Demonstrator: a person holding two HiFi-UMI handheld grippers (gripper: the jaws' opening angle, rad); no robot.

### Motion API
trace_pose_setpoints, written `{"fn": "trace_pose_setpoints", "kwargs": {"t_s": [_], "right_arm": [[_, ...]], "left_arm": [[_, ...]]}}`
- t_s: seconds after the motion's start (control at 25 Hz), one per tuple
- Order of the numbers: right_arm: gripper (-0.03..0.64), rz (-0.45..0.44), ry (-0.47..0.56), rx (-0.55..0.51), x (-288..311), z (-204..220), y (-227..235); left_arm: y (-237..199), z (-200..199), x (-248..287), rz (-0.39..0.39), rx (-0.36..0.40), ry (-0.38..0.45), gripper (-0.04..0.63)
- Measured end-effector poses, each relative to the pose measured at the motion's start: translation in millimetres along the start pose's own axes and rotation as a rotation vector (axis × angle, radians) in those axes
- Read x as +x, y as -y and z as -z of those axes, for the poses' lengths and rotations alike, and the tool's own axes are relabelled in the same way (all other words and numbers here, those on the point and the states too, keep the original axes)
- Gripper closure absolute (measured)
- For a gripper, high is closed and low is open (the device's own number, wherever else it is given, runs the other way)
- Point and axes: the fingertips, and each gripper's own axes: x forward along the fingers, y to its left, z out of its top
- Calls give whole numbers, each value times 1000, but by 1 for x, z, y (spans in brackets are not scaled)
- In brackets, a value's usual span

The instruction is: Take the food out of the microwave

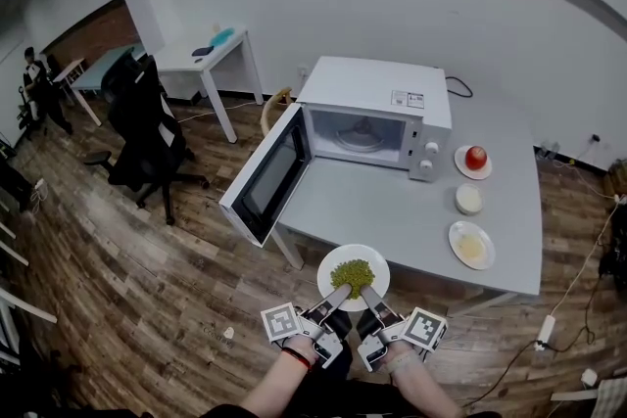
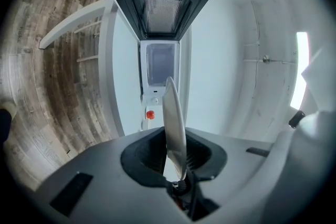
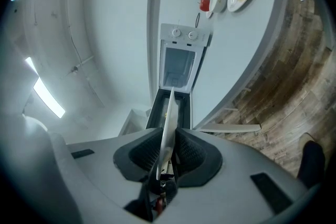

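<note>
Plainly, the plate (image 1: 325,275) of green food (image 1: 353,272) is out of the microwave (image 1: 377,91). It is held in the air at the near edge of the bench (image 1: 392,206), mostly over the wooden floor (image 1: 147,289), it seems. The left claw (image 1: 341,292) is clamped on the plate's near rim, and the right claw (image 1: 365,292) is clamped on the same rim just beside it. Both gripper views show the plate edge-on between the dark pads.

The main risk, as I judge it, lies in that grip. Both claws bite one short stretch of rim, so the far side hangs unsupported. If the pads slip on the smooth rim, the plate could dip away from the person. The food looks small and loose, and even a slight tilt could send it rolling off.

A second risk is the two hands falling out of step. If one travels faster or higher, the plate twists between the claws and may work free. Over the floor, a drop would likely mean a broken plate.

The open door (image 1: 266,173) juts out on the left, so a swing that way could knock it. The right of the bench carries a red fruit (image 1: 475,157), a small white bowl (image 1: 468,200) and a plate of pale food (image 1: 471,245). The bare stretch in front of the microwave looks the safer landing place.
</note>
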Motion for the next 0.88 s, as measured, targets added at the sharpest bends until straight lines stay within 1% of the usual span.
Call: {"fn": "trace_pose_setpoints", "kwargs": {"t_s": [0.16,0.52,0.68,0.88], "right_arm": [[529,5,0,1,-16,10,2],[528,-2,-9,16,-38,27,4],[529,2,-16,31,-36,28,7],[529,-5,-18,26,-22,18,10]], "left_arm": [[-1,15,-11,-3,-13,8,529],[-1,35,-30,-15,-9,28,529],[-4,33,-30,-20,-14,34,529],[-6,19,-19,-15,-3,26,531]]}}
